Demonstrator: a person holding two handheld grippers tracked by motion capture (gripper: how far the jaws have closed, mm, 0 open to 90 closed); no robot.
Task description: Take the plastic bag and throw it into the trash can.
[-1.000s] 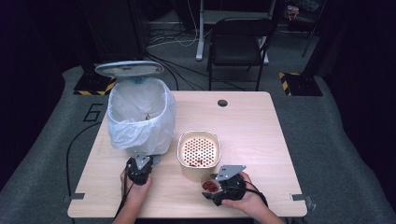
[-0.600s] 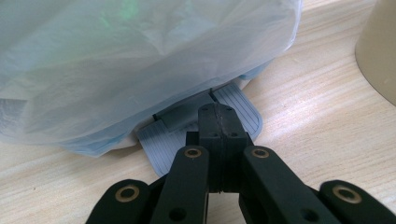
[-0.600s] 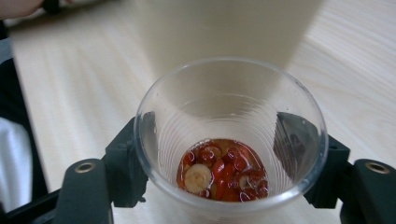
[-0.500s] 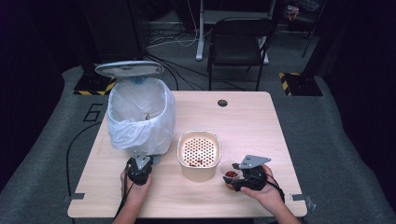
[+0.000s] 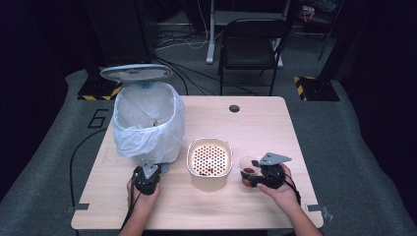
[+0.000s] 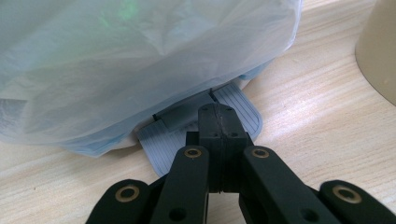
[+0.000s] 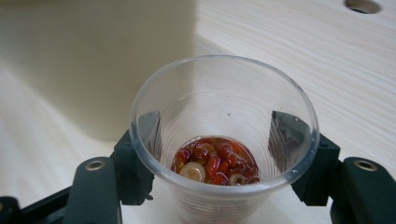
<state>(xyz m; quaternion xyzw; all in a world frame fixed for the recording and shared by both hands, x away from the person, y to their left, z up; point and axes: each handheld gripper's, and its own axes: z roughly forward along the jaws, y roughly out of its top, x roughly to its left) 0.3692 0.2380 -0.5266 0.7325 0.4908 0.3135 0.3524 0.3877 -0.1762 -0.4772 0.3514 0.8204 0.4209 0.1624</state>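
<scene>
A: Where are your right tongs (image 5: 250,173)?

B: You have them grasping the clear plastic cup (image 7: 224,140), 1 jaw on each side of its wall. The cup stands upright on the counter (image 5: 255,123), just beside the cream strainer basket (image 5: 209,162), on its right.

A: What's in the cup?

B: Red beans and pale rings (image 7: 215,161) in a little reddish liquid at the bottom.

A: And your left tongs (image 6: 218,122)?

B: You hold them clenched, the 2 jaws pressed together with nothing between them. Their tips rest on the grey foot pedal (image 6: 243,109) at the base of the bin (image 5: 147,123), which is lined with a pale bag, its lid (image 5: 136,73) raised.
</scene>
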